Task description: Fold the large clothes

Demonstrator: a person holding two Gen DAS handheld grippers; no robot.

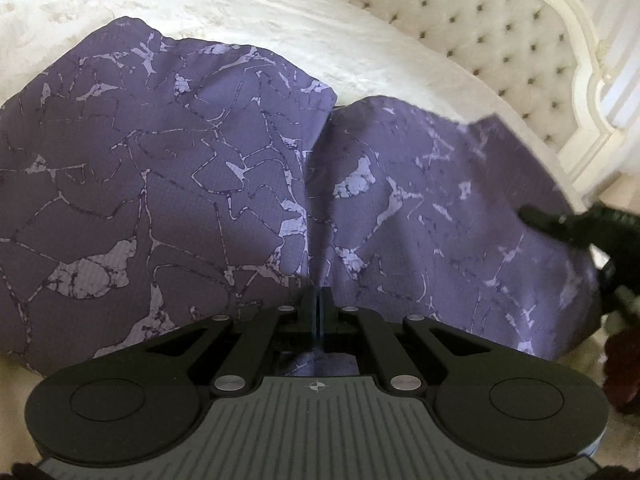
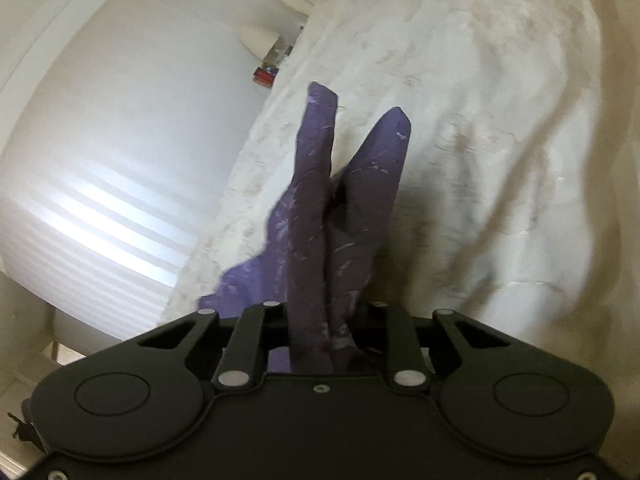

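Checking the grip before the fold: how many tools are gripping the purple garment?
2. The left tool pinches the purple garment at its near middle; the right tool grips a bunched edge at the garment's right side.

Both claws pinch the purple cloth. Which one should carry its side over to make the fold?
Probably the right claw: its bunch of cloth is already lifted. The left claw pins the middle.

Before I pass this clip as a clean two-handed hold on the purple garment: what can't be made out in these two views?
- Right tongs, right wrist view: the fingertips are buried in bunched purple garment, so the contact is hidden.
- Right tongs, left wrist view: a dark blur at the right edge, partly cut off.
- Left tongs, left wrist view: shut; the garment's near edge lies behind the body.
- Garment type: its outline runs off the frame on the bed cover.
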